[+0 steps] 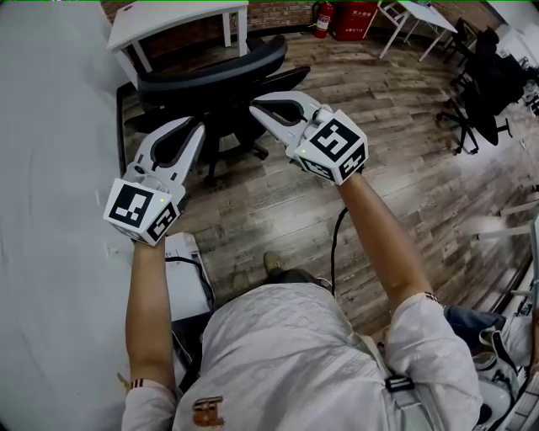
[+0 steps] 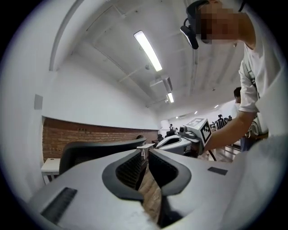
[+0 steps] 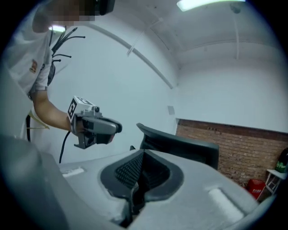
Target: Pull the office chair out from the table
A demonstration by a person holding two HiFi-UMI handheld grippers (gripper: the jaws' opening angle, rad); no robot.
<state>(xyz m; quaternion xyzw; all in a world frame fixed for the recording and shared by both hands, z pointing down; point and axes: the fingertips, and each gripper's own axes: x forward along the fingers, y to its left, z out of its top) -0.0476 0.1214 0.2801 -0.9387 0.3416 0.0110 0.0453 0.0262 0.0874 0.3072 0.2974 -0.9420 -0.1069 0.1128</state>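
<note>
Straight ahead of us stands the office chair (image 1: 210, 69), its backrest running crosswise, just in front of the white surface (image 1: 173, 18). Our left gripper (image 1: 196, 126) has its fingers a thin slit apart, empty; our right gripper (image 1: 257, 107) has them pressed together on nothing. Neither touches the chair; we judge both about equally near, one toward each end of the backrest.

Black office chair (image 1: 210, 80), white table (image 1: 177, 17), brown wood-plank floor (image 1: 404, 151)
</note>
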